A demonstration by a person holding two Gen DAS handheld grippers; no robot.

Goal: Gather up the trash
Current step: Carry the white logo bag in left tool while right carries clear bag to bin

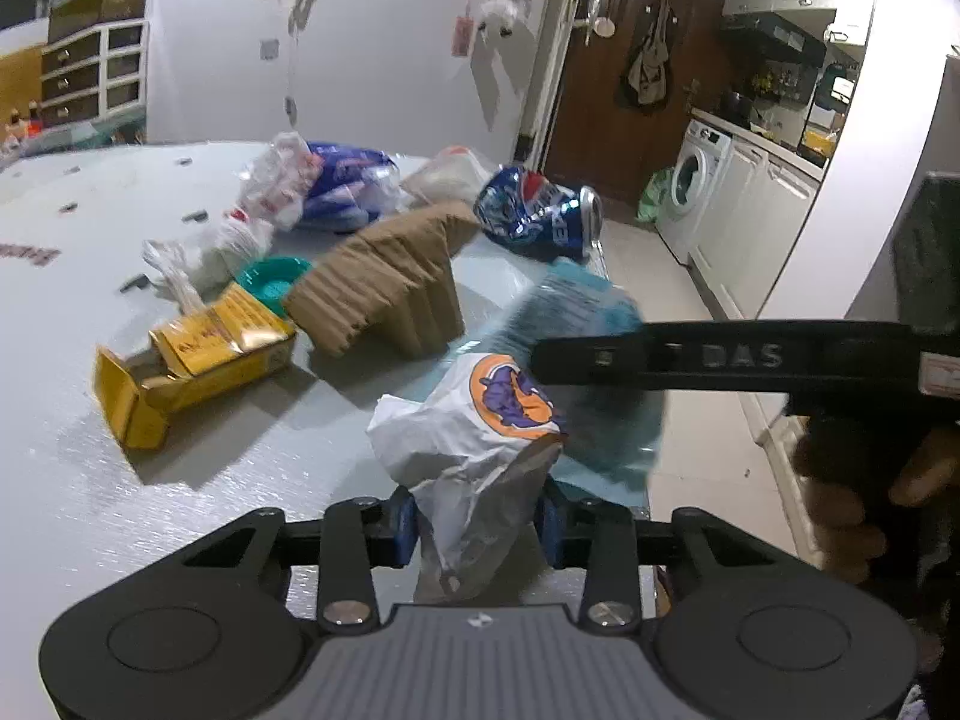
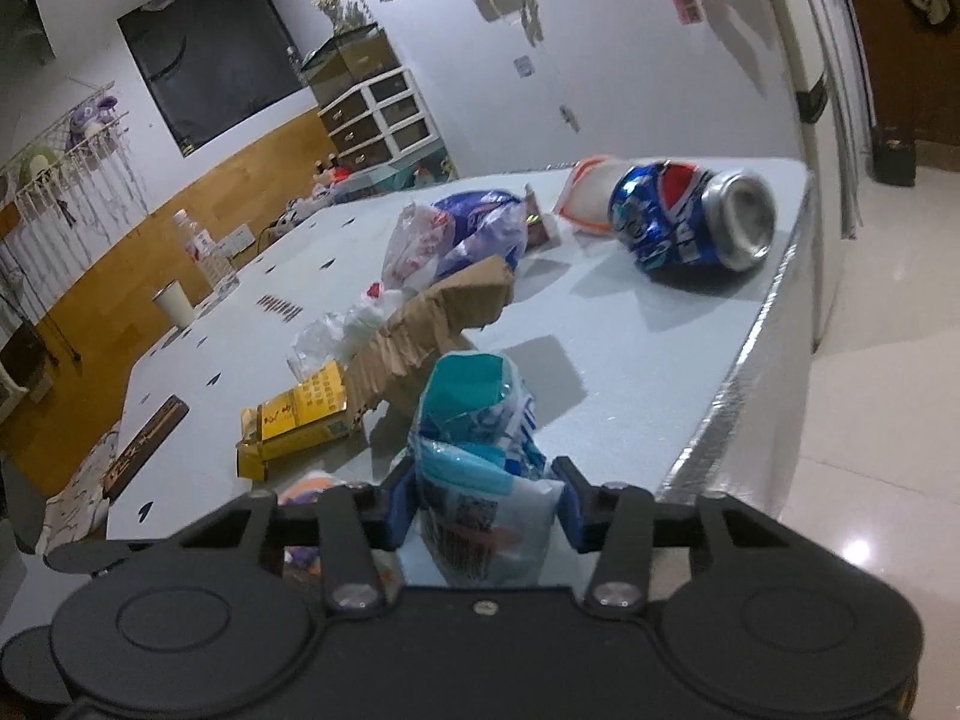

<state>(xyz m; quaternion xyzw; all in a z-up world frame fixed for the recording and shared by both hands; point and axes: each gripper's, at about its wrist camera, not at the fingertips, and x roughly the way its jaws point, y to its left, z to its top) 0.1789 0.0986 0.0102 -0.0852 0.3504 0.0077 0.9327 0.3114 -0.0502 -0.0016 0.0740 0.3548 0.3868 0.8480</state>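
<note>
Both tools have trash in them, lifted just above the worktop (image 1: pixel 72 510).

The left tool (image 1: pixel 477 525) is squeezed on a white paper wrapper (image 1: pixel 474 420) with an orange and purple picture. The right tool (image 2: pixel 486 504) is squeezed on a blue and white plastic packet (image 2: pixel 480 450). This looks like the picking-up step. Next, each piece needs a bin or bag, but I cannot see one. Waiting on the worktop are a squashed can (image 2: pixel 690 219), a yellow box (image 1: pixel 192 360) torn open with nothing showing inside, brown cardboard (image 1: pixel 384 288), and plastic bags (image 1: pixel 324 180).
</note>
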